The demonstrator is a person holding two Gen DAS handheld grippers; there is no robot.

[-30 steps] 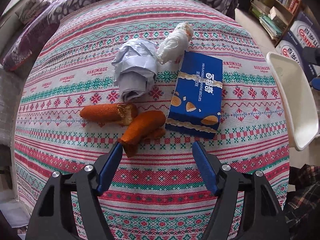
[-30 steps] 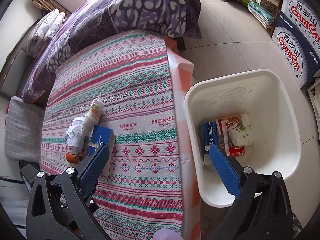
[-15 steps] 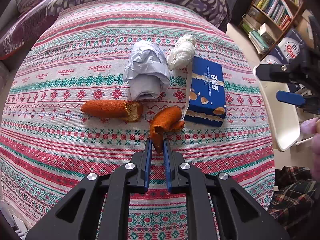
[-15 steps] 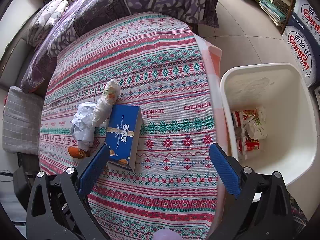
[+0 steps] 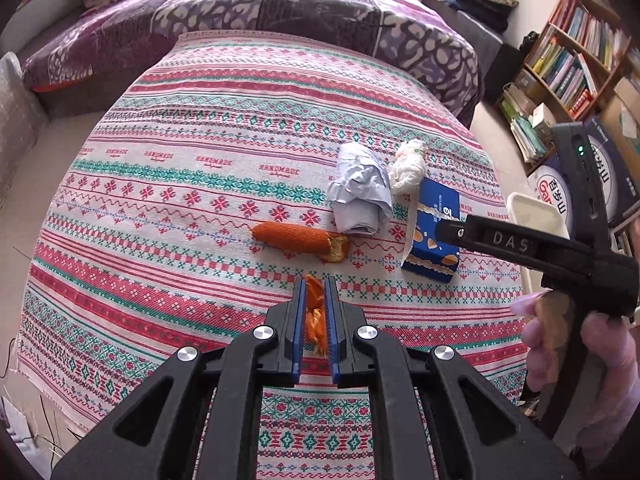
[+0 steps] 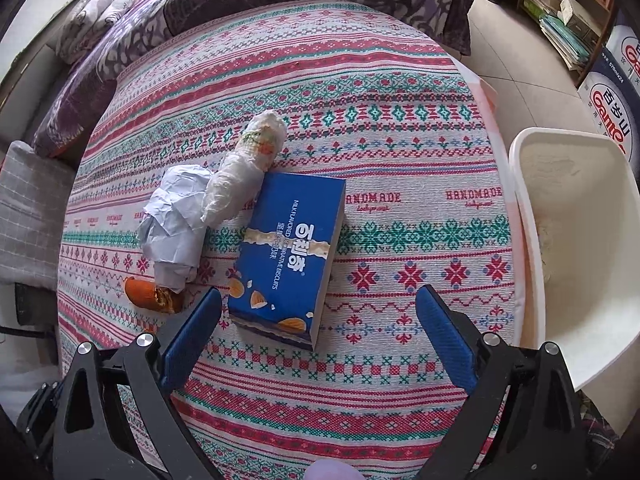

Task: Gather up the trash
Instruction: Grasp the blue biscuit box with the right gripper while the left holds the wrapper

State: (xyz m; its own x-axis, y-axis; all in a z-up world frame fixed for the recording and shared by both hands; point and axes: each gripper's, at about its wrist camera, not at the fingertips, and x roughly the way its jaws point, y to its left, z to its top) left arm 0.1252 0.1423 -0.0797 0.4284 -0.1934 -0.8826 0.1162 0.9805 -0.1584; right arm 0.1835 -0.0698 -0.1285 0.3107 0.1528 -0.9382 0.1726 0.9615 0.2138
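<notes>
Orange peel (image 5: 313, 312) is sitting clamped between the left tool's (image 5: 315, 300) blue pads, lifted above the bench (image 5: 168, 208). In the right view, the right tool (image 6: 318, 314) is hovering spread apart, a blue box (image 6: 286, 256) lying just ahead, a white bin (image 6: 576, 248) to its right.

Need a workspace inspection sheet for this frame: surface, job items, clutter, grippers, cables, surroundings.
Surface: patterned tablecloth, flat.
Job's things: blue biscuit box, crumpled paper, white wrapper, orange peel piece on the cloth; white bin beside the table.
Clutter: nothing seen.
Grippers: left gripper shut on orange peel scrap; right gripper open near the box.
Cables: thin wires at the floor edge.
Surroundings: purple quilt, bookshelf.
</notes>
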